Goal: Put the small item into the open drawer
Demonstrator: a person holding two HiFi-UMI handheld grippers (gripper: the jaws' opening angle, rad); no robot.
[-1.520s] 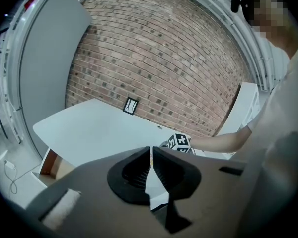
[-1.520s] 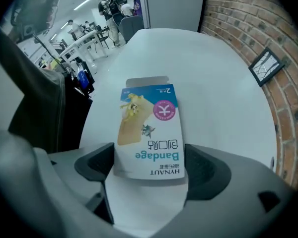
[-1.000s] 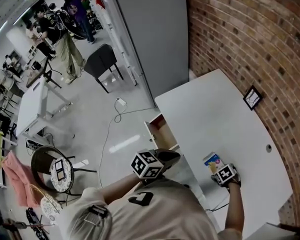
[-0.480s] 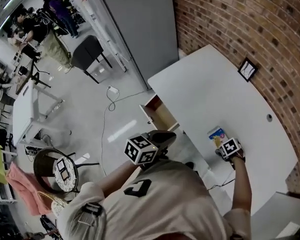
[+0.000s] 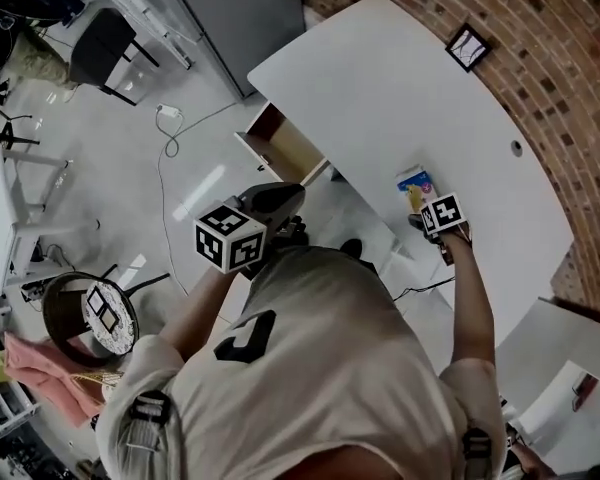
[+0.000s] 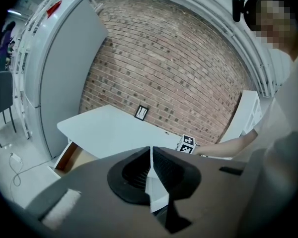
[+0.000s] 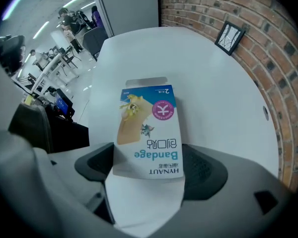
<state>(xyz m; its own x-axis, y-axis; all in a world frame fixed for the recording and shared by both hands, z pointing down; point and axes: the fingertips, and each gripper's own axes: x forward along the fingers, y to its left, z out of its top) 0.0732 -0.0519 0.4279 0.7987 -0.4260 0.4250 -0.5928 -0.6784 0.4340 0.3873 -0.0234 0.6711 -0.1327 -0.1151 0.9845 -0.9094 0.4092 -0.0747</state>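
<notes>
Bandage box (image 7: pixel 148 133) gripped between my right tool's (image 7: pixel 148 163) jaws, lying on the white worktop (image 7: pixel 213 93); its print reads only in the right gripper view. Left tool (image 6: pixel 151 168) clenched on nothing. Open drawer (image 5: pixel 280 150) shows in the head view, well apart from the box.

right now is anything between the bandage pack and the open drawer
Nothing visible does. The bandage pack is held in the jaws of the right gripper, and only bare table lies between it and the open drawer. The left gripper, shut and empty, hangs just beside the drawer, not over it.
</notes>
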